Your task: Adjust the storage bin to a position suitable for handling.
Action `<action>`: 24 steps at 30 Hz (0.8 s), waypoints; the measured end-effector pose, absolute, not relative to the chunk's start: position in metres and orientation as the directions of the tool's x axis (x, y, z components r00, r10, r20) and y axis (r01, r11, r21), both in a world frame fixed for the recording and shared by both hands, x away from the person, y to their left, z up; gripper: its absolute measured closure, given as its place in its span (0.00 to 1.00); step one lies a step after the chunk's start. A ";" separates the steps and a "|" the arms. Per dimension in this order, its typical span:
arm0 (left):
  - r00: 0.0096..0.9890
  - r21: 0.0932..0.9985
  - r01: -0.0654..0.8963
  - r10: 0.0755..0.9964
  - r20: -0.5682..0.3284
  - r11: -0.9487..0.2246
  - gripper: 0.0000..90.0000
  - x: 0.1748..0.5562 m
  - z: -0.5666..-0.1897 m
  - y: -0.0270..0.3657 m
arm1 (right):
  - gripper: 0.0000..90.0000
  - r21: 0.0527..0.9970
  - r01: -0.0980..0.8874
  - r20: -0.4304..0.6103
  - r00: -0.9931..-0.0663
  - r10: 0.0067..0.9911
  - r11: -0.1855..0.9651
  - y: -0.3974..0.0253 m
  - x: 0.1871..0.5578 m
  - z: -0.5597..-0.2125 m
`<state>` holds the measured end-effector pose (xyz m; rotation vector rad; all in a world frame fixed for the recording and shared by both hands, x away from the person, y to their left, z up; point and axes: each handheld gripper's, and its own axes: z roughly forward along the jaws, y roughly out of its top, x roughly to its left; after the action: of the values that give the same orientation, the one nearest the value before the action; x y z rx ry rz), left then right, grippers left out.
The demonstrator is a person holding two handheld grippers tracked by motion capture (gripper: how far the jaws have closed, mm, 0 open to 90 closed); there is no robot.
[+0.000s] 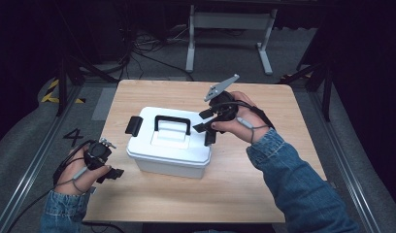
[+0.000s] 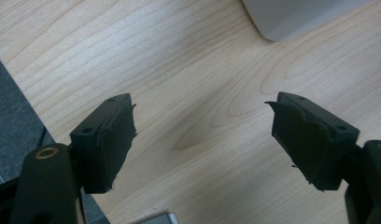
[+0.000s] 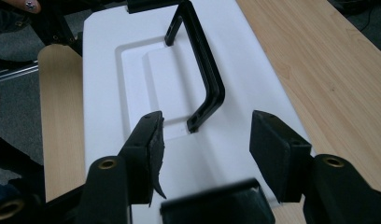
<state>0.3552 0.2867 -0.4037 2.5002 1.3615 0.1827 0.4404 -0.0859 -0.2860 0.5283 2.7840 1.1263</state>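
A white plastic box (image 1: 167, 155) stands in the middle of the wooden table (image 1: 254, 189), lid shut, black carry handle (image 1: 172, 124) raised upright. A black latch (image 1: 133, 125) sits on its left end and another latch (image 1: 209, 138) on its right end. My right gripper (image 1: 202, 122) hovers open over the box's right end; its view looks along the lid (image 3: 109, 93) to the handle (image 3: 205, 74), with a blurred black latch (image 3: 216, 205) just under the jaws. My left gripper (image 1: 113, 174) is open and holds nothing, low over bare wood left of the box, whose corner (image 2: 296, 18) shows ahead.
The table's left edge (image 2: 25, 93) lies close beside my left gripper. Grey floor surrounds the table, with cables (image 1: 142, 48) and a white frame's legs (image 1: 225, 43) behind it. A "4" (image 1: 72, 137) is marked on the floor at left.
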 end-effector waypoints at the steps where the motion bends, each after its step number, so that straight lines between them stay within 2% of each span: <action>1: 0.546 0.307 0.801 0.837 -0.023 -0.514 0.24 0.355 -0.403 0.287 | 0.51 0.685 0.285 0.046 -0.936 0.350 0.670 -0.081 0.443 -0.288; 7: 0.568 0.306 0.785 0.823 -0.009 -0.538 0.19 0.356 -0.403 0.287 | 0.51 0.667 0.304 0.067 -0.934 0.351 0.680 -0.063 0.455 -0.299; 15: 0.559 0.298 0.793 0.829 -0.007 -0.531 0.21 0.357 -0.404 0.285 | 0.53 0.653 0.320 0.078 -0.930 0.359 0.686 -0.046 0.467 -0.311; 24: 0.559 0.293 0.793 0.829 -0.003 -0.534 0.24 0.360 -0.405 0.285 | 0.63 0.634 0.284 0.059 -0.945 0.322 0.719 -0.031 0.466 -0.318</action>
<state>0.3598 0.2848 -0.4053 2.5349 1.3484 0.1974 0.4658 -0.0307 -0.3180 0.5049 2.8607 1.0418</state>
